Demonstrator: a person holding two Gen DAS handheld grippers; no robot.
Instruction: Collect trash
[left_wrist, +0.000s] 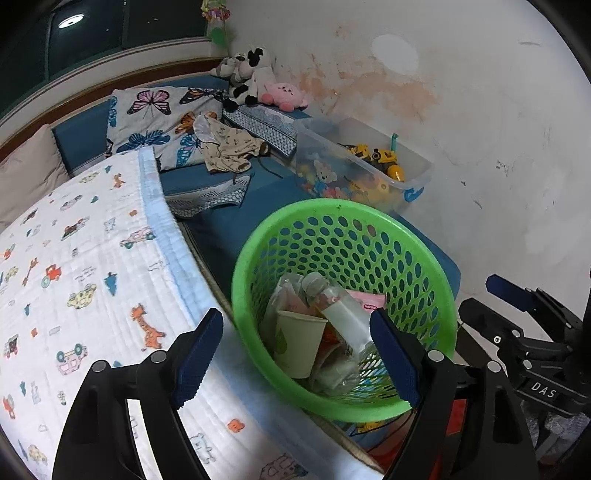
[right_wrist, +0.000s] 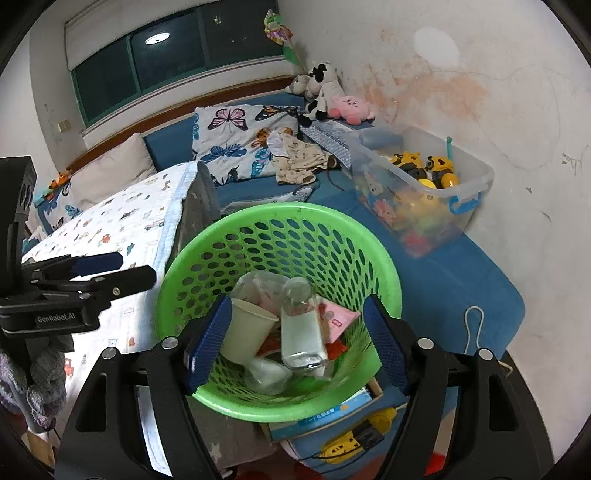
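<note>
A green perforated basket (left_wrist: 258, 240) (right_wrist: 207, 236) stands on the blue mattress beside the bed. It holds trash: a cream paper cup (left_wrist: 295, 347) (right_wrist: 247, 332), a clear plastic bottle (left_wrist: 343, 314) (right_wrist: 301, 332), a pink wrapper (left_wrist: 369, 301) (right_wrist: 340, 319) and crumpled clear plastic (right_wrist: 258, 288). My left gripper (left_wrist: 295, 365) is open and empty, just in front of the basket's near rim. My right gripper (right_wrist: 295, 339) is open and empty, its fingers straddling the basket's near side. Each gripper shows at the edge of the other's view.
A quilt with animal prints (left_wrist: 85, 258) (right_wrist: 122, 229) covers the bed at left. A clear bin of toys (left_wrist: 362, 173) (right_wrist: 421, 184) sits against the stained wall. Butterfly pillow (left_wrist: 159, 118), clothes and plush toys (left_wrist: 251, 77) lie farther back. A yellow toy (right_wrist: 354, 439) lies below the basket.
</note>
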